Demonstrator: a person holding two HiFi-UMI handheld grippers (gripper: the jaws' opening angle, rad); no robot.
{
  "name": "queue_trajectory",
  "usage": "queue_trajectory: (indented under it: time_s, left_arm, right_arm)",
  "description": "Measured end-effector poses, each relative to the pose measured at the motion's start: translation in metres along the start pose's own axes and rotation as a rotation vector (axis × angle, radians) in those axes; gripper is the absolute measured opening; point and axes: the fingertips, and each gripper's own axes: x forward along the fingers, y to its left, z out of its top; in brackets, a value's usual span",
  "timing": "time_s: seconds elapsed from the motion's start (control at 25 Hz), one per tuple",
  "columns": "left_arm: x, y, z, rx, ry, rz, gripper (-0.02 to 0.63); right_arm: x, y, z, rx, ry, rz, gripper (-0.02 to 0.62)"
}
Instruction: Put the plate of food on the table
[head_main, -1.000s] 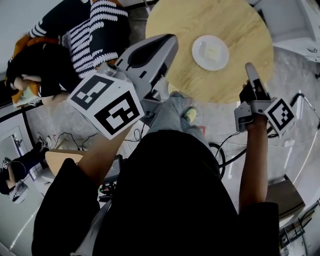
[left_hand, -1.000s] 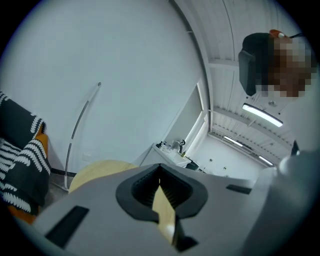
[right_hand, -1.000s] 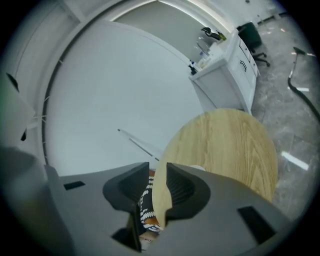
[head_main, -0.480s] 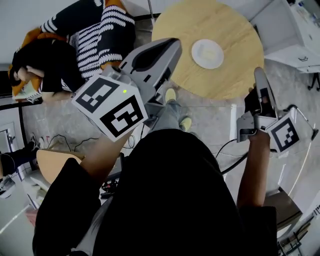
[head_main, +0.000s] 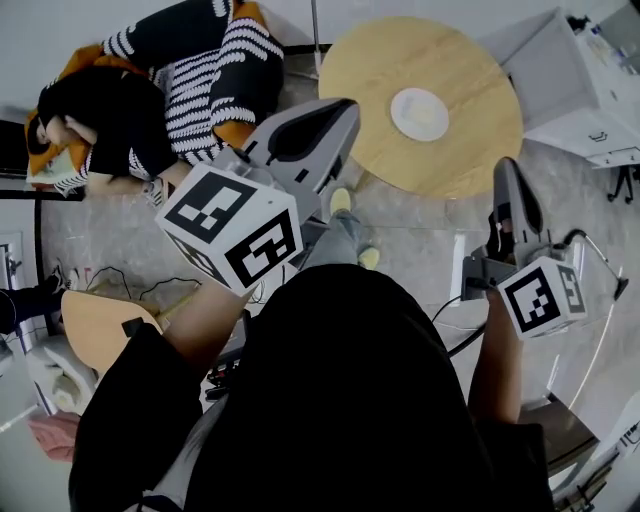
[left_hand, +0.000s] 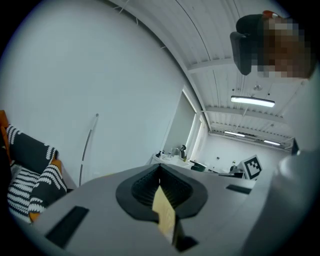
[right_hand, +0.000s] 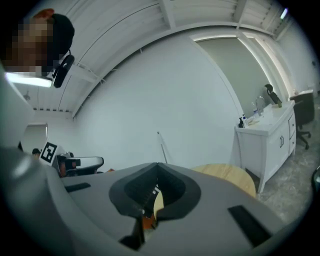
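The left gripper (head_main: 338, 115) is shut with nothing in it — it points toward the round table (head_main: 470, 60). The plate of food (head_main: 419, 113) sits on that table, ahead and between both tools, looking a bit nearer the left one. The right gripper (head_main: 506, 175) is shut and empty too.

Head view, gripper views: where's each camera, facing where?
Head view: on the person's head, steeply down at table and plate; shows torso, arms, left gripper, right gripper.
Left gripper view: on the left gripper, roughly level, toward a white wall; shows its shut jaws.
Right gripper view: on the right gripper, roughly level, toward table and cabinet; shows its shut jaws.
Shared: table in head and right gripper views; each gripper view shows the other's marker cube.
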Motion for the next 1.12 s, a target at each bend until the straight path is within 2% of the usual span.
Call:
queue_trajectory:
  time_s: [0.2, 0.28, 0.52, 1.12]
  left_arm:
    - [-0.022, -0.004, -0.006, -0.001, -0.014, 0.024, 0.008]
    - [-0.030, -0.005, -0.008, 0.002, -0.015, 0.032, 0.009]
    - [-0.040, -0.012, -0.013, 0.016, -0.011, 0.033, 0.008]
    - [-0.037, -0.021, -0.005, 0.036, -0.023, 0.007, 0.009]
  right_arm:
    - [-0.013, 0.017, -0.017, -0.148, 0.027, -0.014, 0.009]
    - [-0.016, 0.024, -0.020, -0.174, 0.028, -0.007, 0.009]
    - [-0.019, 0.035, -0.024, -0.181, 0.016, 0.017, 0.009]
    - [-0.019, 0.032, -0.022, -0.194, 0.005, 0.010, 0.009]
